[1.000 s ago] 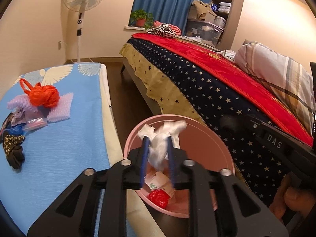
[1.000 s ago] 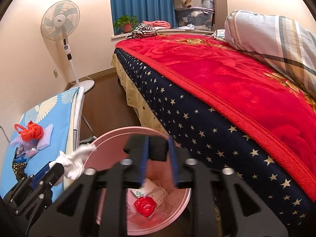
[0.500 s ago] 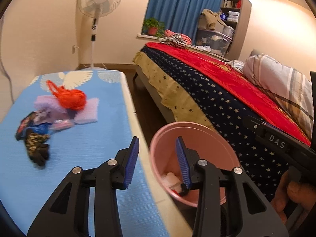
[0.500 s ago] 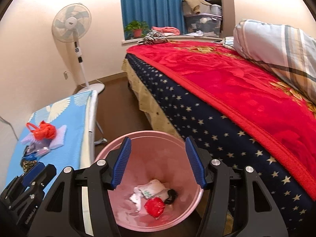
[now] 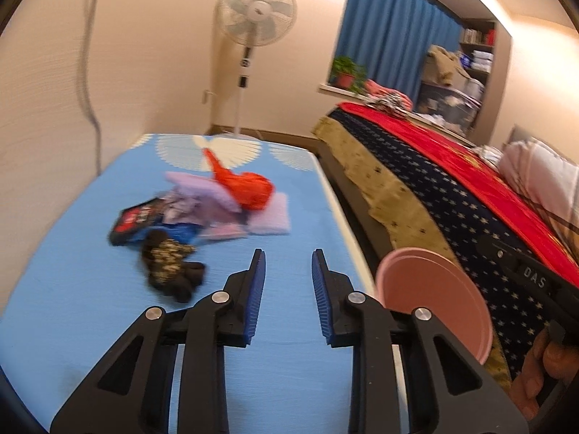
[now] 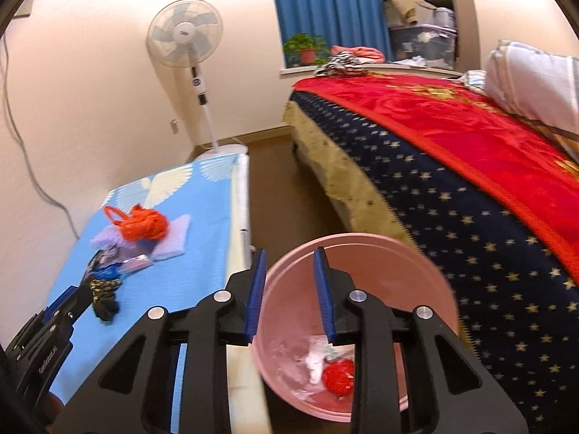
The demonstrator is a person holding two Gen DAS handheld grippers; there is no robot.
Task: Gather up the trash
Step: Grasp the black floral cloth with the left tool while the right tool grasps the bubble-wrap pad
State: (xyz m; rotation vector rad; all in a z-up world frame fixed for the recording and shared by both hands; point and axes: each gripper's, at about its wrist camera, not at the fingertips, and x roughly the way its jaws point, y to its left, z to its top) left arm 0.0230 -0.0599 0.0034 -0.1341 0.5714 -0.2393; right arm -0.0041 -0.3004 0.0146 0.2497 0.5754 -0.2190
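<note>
A pink bin (image 6: pixel 362 325) stands on the floor between the blue-covered table (image 5: pixel 90 307) and the bed; white tissue (image 6: pixel 315 358) and a red wrapper (image 6: pixel 338 376) lie in it. It also shows in the left wrist view (image 5: pixel 434 300). My left gripper (image 5: pixel 288 296) is open and empty over the table, pointing at a trash pile: an orange bag (image 5: pixel 249 188), purple foam (image 5: pixel 210 199), a dark packet (image 5: pixel 134 222) and a black patterned cloth (image 5: pixel 170 264). My right gripper (image 6: pixel 289 294) is open and empty above the bin's left rim.
A bed with a red and star-patterned blanket (image 6: pixel 470 162) fills the right side. A standing fan (image 5: pixel 255 29) is at the far wall. A cable (image 5: pixel 87 72) hangs on the left wall. A narrow floor strip runs between table and bed.
My left gripper let the white tissue fall into the bin, opened, and swung left over the table toward the trash pile. My right gripper opened and shifted left over the bin's rim.
</note>
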